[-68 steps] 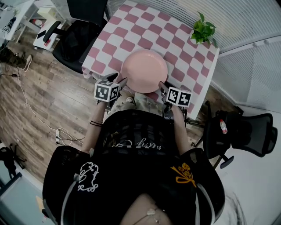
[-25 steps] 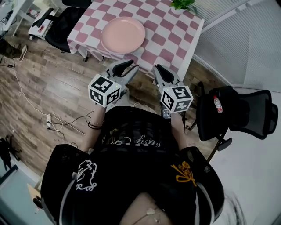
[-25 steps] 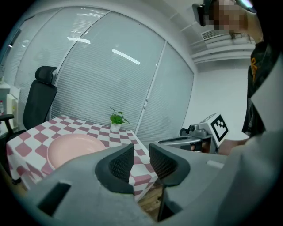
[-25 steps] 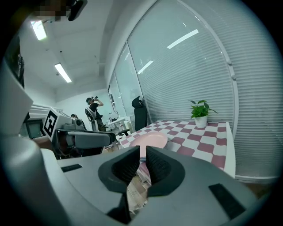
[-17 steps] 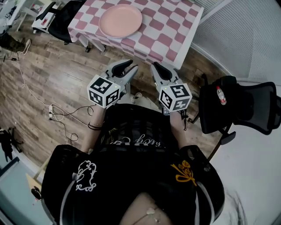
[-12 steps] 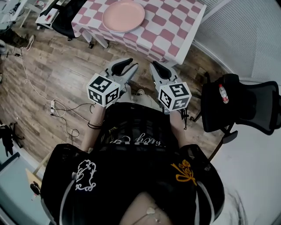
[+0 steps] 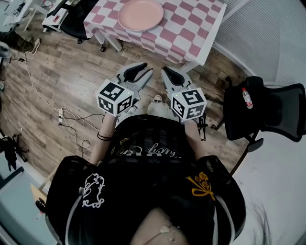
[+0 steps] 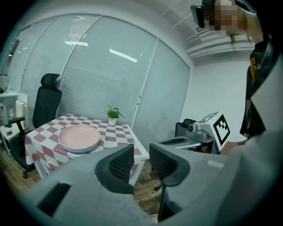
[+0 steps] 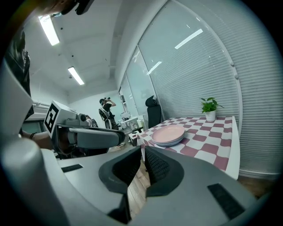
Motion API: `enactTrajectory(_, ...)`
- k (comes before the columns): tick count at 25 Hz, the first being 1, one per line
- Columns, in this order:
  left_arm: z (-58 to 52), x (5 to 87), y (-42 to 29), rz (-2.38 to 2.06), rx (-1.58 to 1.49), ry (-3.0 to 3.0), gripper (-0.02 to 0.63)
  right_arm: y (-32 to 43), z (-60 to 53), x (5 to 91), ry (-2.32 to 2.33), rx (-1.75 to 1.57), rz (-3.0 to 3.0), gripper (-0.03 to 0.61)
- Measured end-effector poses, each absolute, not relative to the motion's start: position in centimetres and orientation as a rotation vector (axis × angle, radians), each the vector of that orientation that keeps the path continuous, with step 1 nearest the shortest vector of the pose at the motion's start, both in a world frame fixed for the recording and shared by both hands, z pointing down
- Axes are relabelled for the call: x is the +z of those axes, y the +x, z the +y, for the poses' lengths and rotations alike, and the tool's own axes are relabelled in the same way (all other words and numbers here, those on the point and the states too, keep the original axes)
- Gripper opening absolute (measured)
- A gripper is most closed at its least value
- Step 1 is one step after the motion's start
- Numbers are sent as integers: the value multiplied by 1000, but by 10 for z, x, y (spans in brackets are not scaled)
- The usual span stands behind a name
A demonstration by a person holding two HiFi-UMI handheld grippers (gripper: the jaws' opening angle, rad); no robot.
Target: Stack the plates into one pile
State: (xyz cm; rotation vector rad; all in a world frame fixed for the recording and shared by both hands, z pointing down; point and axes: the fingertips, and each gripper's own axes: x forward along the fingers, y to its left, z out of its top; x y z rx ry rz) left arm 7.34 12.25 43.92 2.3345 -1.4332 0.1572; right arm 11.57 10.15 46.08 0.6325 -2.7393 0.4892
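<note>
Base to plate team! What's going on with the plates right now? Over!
Left gripper open, empty. Right gripper closing, empty. Plates in one pile on the table. Nothing in the way.

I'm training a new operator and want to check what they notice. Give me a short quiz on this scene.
1. True or false: the plates lie in one pile on the checkered table.
2. What is between the jaws of the left hand-held gripper? A a plate, B nothing, C a cup.
3. Fill in: beyond the pile on the table stands a potted ___.
Key: 1 true; 2 B; 3 plant.
</note>
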Motion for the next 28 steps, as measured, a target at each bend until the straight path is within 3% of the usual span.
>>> enactTrajectory(28,258,443,6,-1395,131,2386,120,59,235,470,711,420,-2656,29)
